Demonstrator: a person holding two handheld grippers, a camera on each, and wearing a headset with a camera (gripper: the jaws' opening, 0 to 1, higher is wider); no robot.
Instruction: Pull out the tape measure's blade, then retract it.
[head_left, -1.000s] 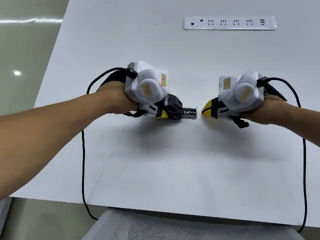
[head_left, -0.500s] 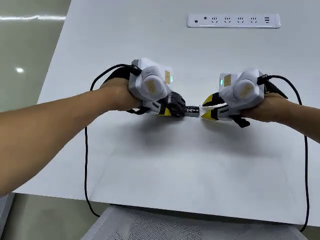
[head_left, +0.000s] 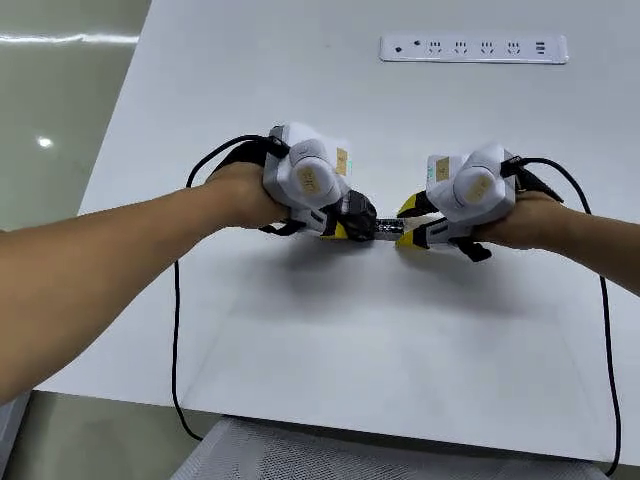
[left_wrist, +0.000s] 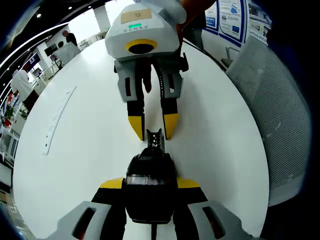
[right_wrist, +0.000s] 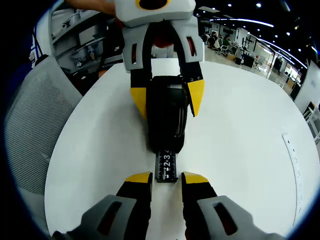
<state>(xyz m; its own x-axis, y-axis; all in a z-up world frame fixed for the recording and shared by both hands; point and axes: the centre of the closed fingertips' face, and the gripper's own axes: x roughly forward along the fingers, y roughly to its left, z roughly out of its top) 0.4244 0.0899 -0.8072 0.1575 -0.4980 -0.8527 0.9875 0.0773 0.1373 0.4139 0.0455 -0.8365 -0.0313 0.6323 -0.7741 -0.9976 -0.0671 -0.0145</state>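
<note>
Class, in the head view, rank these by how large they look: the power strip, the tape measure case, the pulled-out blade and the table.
1. table
2. power strip, though it lies farther away
3. tape measure case, partly covered
4. blade

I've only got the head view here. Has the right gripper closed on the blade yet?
Observer: No. In the right gripper view, the right gripper has its jaws open. The blade tip sits between its fingertips, with a gap on each side.
Operator: How much blade is out?
Observer: A short stub. The printed numerals 2 and 3 read on it.
Operator: And the case?
Observer: The left gripper view shows the tape measure clamped between the left gripper jaws.
</note>
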